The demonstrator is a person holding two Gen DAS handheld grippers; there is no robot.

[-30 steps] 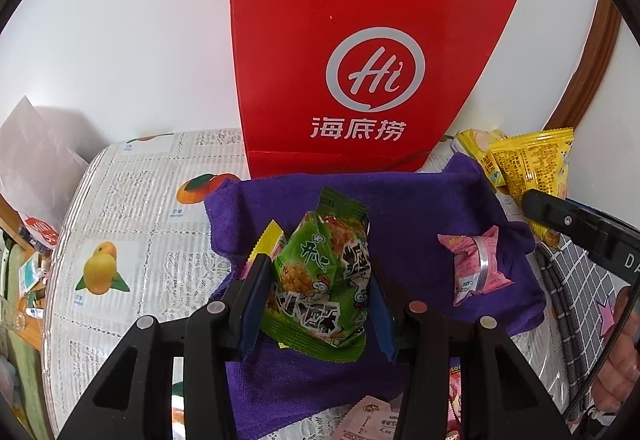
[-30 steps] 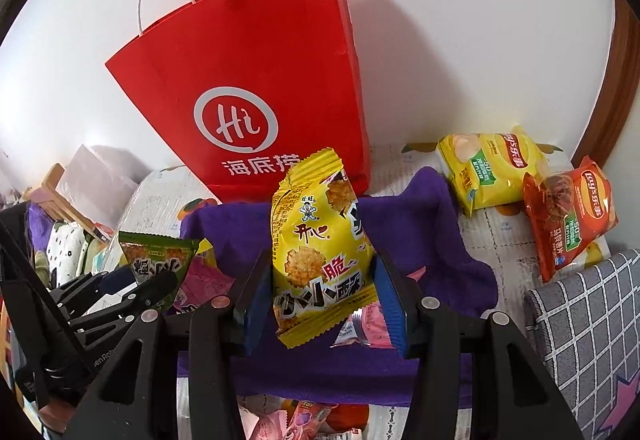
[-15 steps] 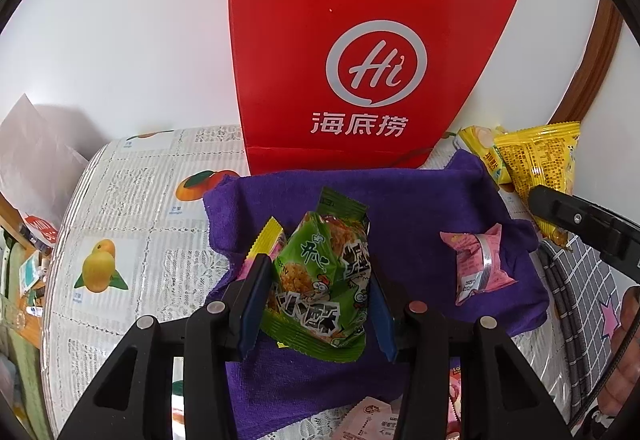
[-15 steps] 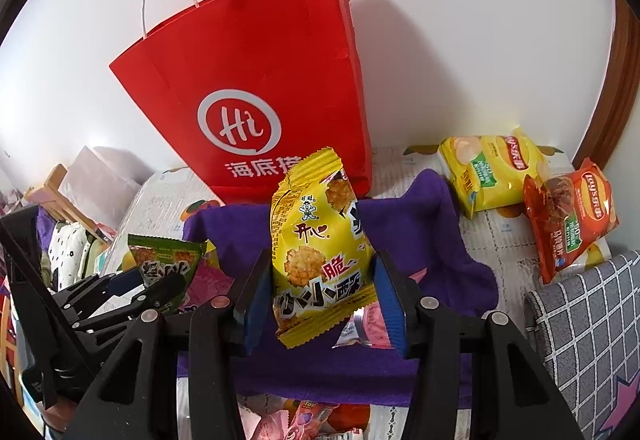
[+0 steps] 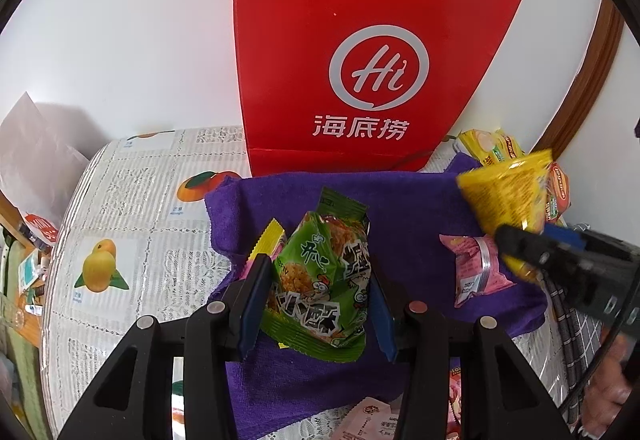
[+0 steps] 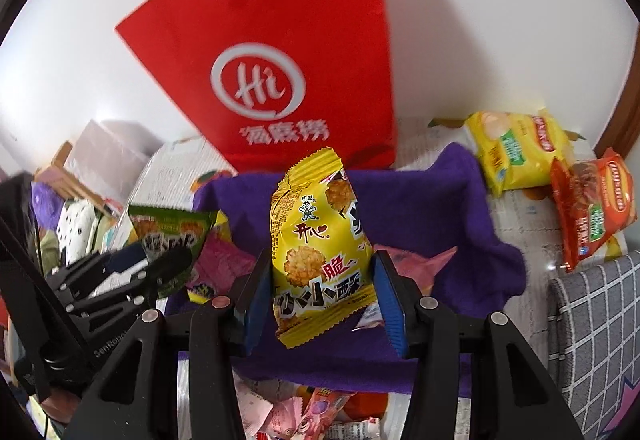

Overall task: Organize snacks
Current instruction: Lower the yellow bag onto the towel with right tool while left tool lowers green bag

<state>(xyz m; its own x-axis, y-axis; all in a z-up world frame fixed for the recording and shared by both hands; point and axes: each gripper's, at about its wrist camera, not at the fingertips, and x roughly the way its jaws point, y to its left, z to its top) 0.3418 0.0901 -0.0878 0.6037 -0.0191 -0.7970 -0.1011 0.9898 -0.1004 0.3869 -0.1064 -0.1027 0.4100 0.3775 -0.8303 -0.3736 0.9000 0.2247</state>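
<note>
My left gripper point(image 5: 318, 280) is shut on a green snack packet point(image 5: 324, 280) and holds it above the purple towel point(image 5: 408, 208). My right gripper point(image 6: 322, 280) is shut on a yellow snack packet point(image 6: 320, 256), also above the purple towel point(image 6: 420, 208). The yellow packet point(image 5: 508, 200) and the right gripper show blurred at the right of the left wrist view. The green packet point(image 6: 168, 232) and the left gripper show at the left of the right wrist view. A red paper bag point(image 5: 360, 52) stands upright behind the towel against the wall; it also shows in the right wrist view point(image 6: 272, 60).
A pink packet point(image 5: 476, 268) lies on the towel's right side. A yellow chip bag point(image 6: 516, 152) and a red chip bag point(image 6: 592, 208) lie right of the towel. More pink packets point(image 6: 304, 412) lie at the near edge. A grey checked cushion point(image 6: 592, 324) is at right.
My right gripper has moved left and closer to the red bag with the yellow packet. The left gripper holds the green packet almost still.
</note>
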